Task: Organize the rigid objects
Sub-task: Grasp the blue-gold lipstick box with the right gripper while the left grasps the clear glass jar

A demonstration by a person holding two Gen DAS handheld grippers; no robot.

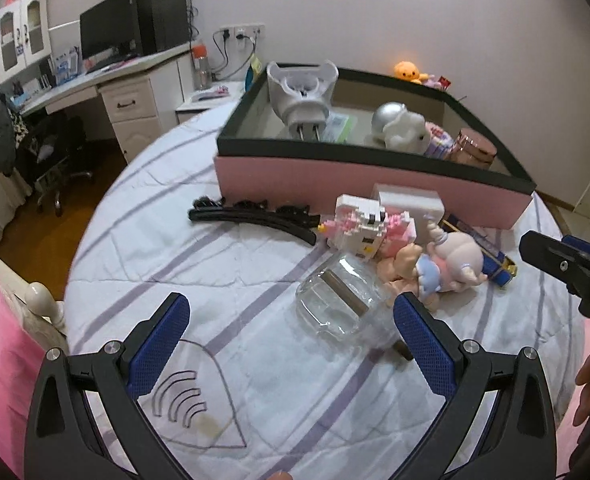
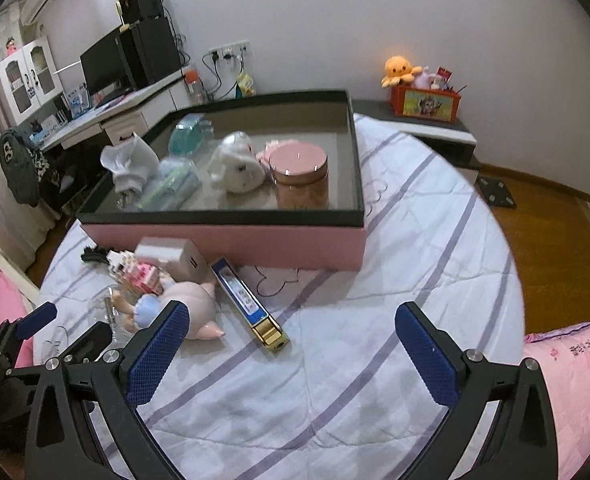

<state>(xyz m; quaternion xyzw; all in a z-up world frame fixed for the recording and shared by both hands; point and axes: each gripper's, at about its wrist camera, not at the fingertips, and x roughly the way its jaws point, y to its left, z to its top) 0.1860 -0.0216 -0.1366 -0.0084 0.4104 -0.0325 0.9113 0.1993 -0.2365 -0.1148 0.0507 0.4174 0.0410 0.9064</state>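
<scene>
Looking out from the left wrist first, the left gripper [image 1: 291, 334] is spread wide with nothing in it, low over the striped bedsheet [image 1: 223, 280]. A clear glass jar [image 1: 341, 304] lies on its side just ahead, close to the right-hand finger [image 1: 425, 348]. It looks hard, smooth and slippery, and it could roll or break, so a hold across its round middle seems safest (not the thin rim). Behind it are a block-built toy [image 1: 365, 226], a white charger box [image 1: 411, 204] and a baby-like doll figure [image 1: 451, 264], all bunched together and touching. The block toy may come apart if squeezed hard. A black hair clip [image 1: 251, 218] lies apart to the left; it is thin and flat, so hard to pick up. The pink storage box [image 1: 367, 178] stands just behind the pile and already has things inside.

From the right wrist, the right gripper [image 2: 291, 336] is also wide apart and holds nothing. A long blue and gold case [image 2: 249, 306] lies on the sheet just ahead, near the left finger [image 2: 159, 350]. It looks stiff and light, and its narrow middle is a good place to pinch. The doll figure [image 2: 193, 308] lies beside it, smooth and round, so it may slip. Inside the storage box [image 2: 231, 240] stand a pink-lidded jar [image 2: 300, 174] and a white toy [image 2: 237, 166].
</scene>
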